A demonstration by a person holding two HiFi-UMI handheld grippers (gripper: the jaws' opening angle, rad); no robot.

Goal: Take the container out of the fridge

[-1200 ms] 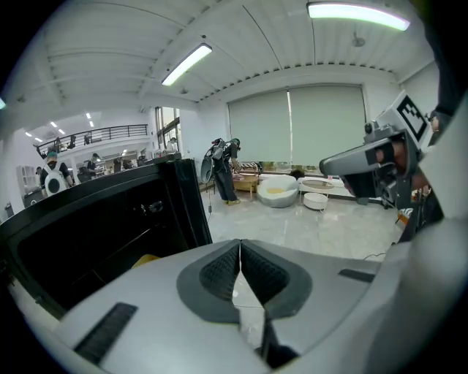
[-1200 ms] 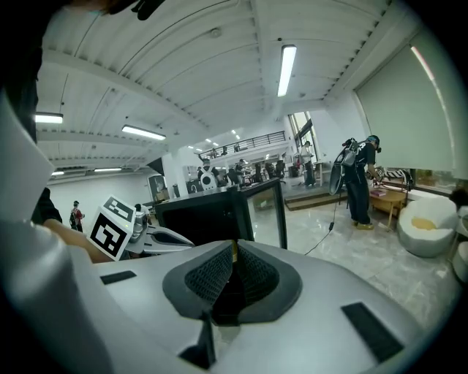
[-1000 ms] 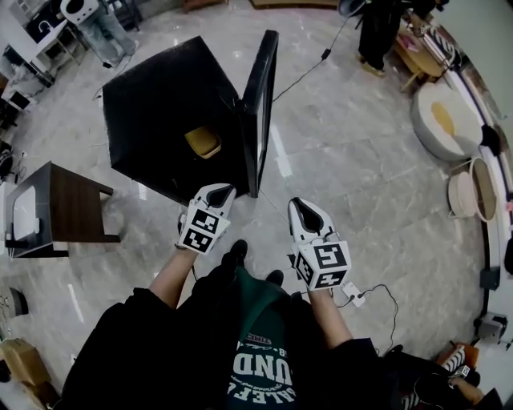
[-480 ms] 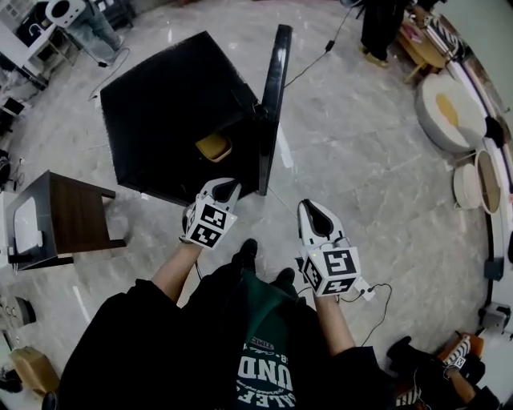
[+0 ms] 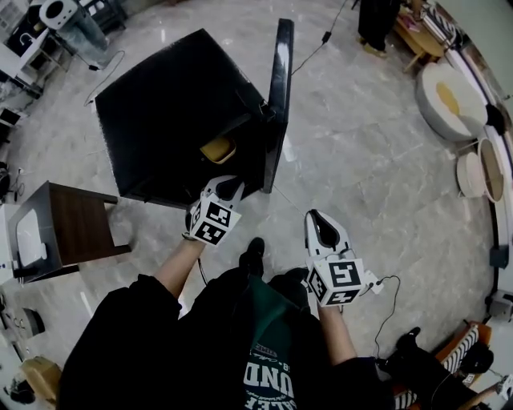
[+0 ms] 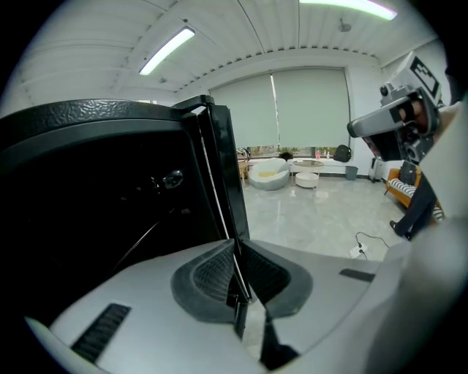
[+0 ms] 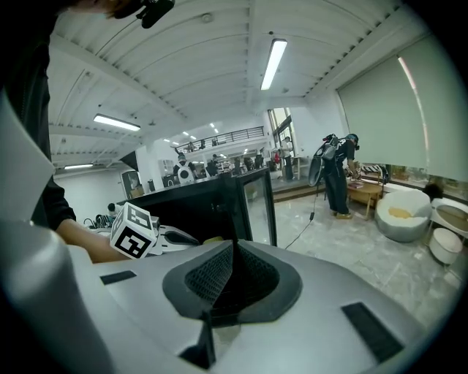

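Nearest the wearer, behind both claws: bare forearms, black sleeves, a green printed shirt [image 5: 268, 356]. A white cable [image 5: 385, 298] lies on the floor just behind and to the right of the right claw. Right claw [image 5: 317, 218]: white body, marker cube at its rear, jaws pressed together with nothing between them, held over bare marble floor, to the right of the left claw and closer to the wearer. Left claw [image 5: 228, 186]: same build, jaws likewise closed and empty, tips at the lower front edge of the fridge opening. Fridge door [image 5: 277, 88]: black, swung open, standing edge-on just ahead and to the right of the left claw's tips; in the left gripper view its edge rises straight above the closed jaws. Fridge [image 5: 160, 104]: small black cabinet on the floor, directly ahead of the left claw, interior dark. Container [image 5: 217, 149]: yellow, inside the fridge near the open front, just ahead of the left claw's tips and slightly to their left, not touched by them; from the right claw it lies forward and well to the left, past the door. Side table [image 5: 76, 216]: brown, well to the left of the left claw. Round white seat [image 5: 429, 112]: far ahead and right of the right claw. Standing person [image 5: 377, 20] in dark clothes: farthest ahead of the right claw.
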